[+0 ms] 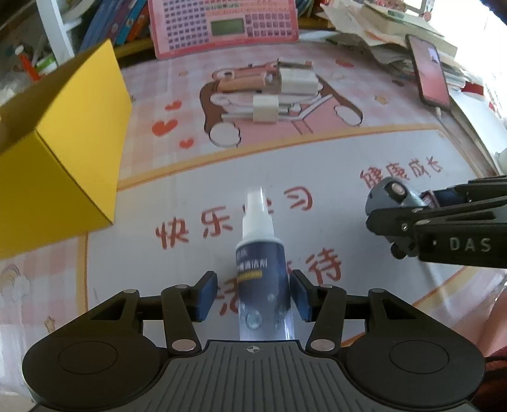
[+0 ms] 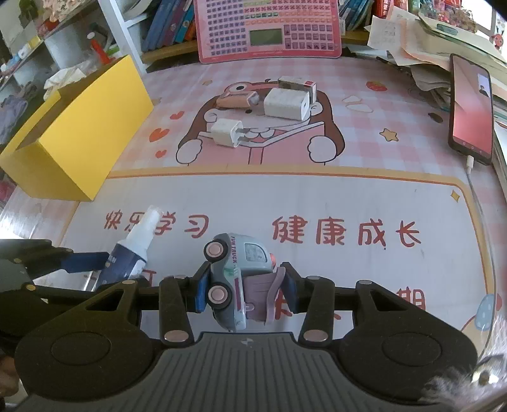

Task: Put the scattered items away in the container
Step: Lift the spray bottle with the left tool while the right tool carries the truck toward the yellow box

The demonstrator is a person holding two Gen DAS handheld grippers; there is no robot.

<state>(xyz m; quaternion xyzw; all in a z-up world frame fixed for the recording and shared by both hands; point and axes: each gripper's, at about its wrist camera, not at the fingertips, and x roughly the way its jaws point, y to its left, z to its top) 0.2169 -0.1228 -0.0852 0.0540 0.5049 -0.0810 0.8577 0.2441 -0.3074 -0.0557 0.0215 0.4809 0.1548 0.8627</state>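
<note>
A dark blue spray bottle (image 1: 261, 269) with a white nozzle lies on the desk mat between the fingers of my left gripper (image 1: 253, 293); the blue pads sit a little off its sides, open. The bottle also shows in the right wrist view (image 2: 130, 250). My right gripper (image 2: 245, 285) is shut on a grey toy truck (image 2: 234, 272), held on its side; it shows at the right of the left wrist view (image 1: 389, 196). The yellow open box (image 1: 57, 152) stands at the left, also in the right wrist view (image 2: 79, 133).
White chargers (image 2: 285, 103), a small white plug (image 2: 226, 133) and a brown case (image 2: 236, 99) lie mid-mat. A phone (image 2: 472, 111) on a cable leans at the right by a paper pile. A pink toy keyboard (image 2: 269, 28) stands at the back.
</note>
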